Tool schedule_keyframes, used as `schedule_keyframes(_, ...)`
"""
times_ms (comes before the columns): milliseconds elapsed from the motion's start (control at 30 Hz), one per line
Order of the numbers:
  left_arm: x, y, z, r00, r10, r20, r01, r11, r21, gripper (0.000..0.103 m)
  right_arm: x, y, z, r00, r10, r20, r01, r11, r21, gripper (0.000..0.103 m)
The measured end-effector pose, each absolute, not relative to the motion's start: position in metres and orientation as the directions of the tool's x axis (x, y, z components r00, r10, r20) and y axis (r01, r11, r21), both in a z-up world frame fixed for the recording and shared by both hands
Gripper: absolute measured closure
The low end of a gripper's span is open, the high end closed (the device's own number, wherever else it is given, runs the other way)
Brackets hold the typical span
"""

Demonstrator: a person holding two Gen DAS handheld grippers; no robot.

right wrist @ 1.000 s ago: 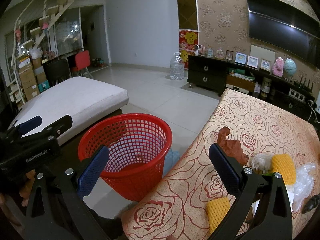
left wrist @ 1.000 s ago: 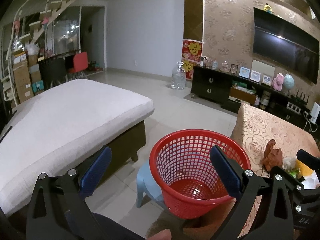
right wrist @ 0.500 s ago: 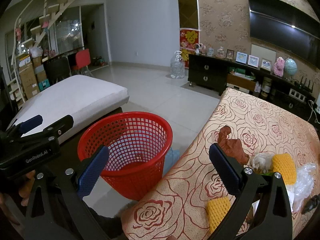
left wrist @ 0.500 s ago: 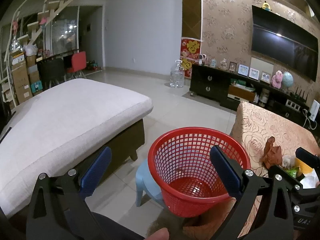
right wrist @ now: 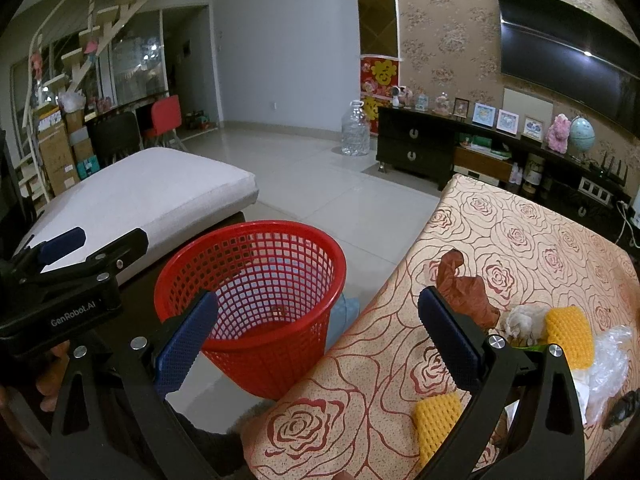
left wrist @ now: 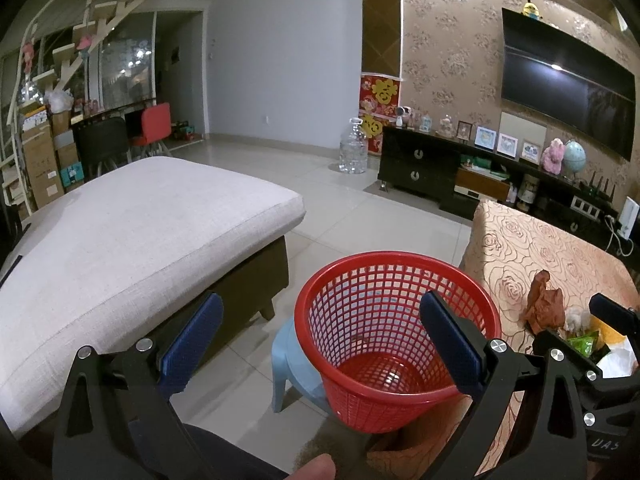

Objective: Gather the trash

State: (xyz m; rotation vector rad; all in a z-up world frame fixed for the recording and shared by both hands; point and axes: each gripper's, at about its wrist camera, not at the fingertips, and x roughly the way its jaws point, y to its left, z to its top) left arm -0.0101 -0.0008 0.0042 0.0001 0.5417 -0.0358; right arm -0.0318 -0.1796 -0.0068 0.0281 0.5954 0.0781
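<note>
Beside the table point(right wrist: 500, 216) with the rose-patterned cloth, I am holding both grippers up and forward, and neither one is carrying anything. My right gripper point(right wrist: 316, 322) is hanging with its blue pads spread wide, nothing between them; my left gripper point(left wrist: 320, 332) is likewise standing wide apart and bare, looking down into the red basket point(left wrist: 396, 344).

What I am weighing is which way the rubbish lies. It is sitting in a loose heap on the cloth to the right of both tools: a crumpled brown wrapper point(right wrist: 466, 292) nearest the basket side, then a white wad point(right wrist: 524, 320), two yellow foam nets point(right wrist: 568, 332) and some clear plastic point(right wrist: 608, 356) further right. The wrapper is lying just past my right gripper's right finger, its long side running roughly away from me and tilting left.

The basket is standing on a small blue stool point(left wrist: 296, 364), just beside the table edge, to the left of the heap and seemingly holding nothing. So my right hand looks much the nearer one for the pick, and I am judging the carry as a short sweep leftward.
</note>
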Motion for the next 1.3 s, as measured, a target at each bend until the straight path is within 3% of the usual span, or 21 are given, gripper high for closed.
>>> schedule_keyframes(867, -0.009, -0.006, -0.002, 0.849, -0.041, -0.527, 0.050, 0.999, 0.003, 0.008, -0.037, -0.195, -0.014, 0.821, 0.060, -0.568, -0.042, 0.998, 0.045, 0.006)
schedule_keyframes(1300, -0.005, -0.044, -0.017, 0.835, -0.110, -0.539, 0.161, 0.986, 0.048, 0.008, -0.062, -0.302, -0.003, 0.813, -0.104, -0.572, 0.214, 0.968, 0.128, 0.006)
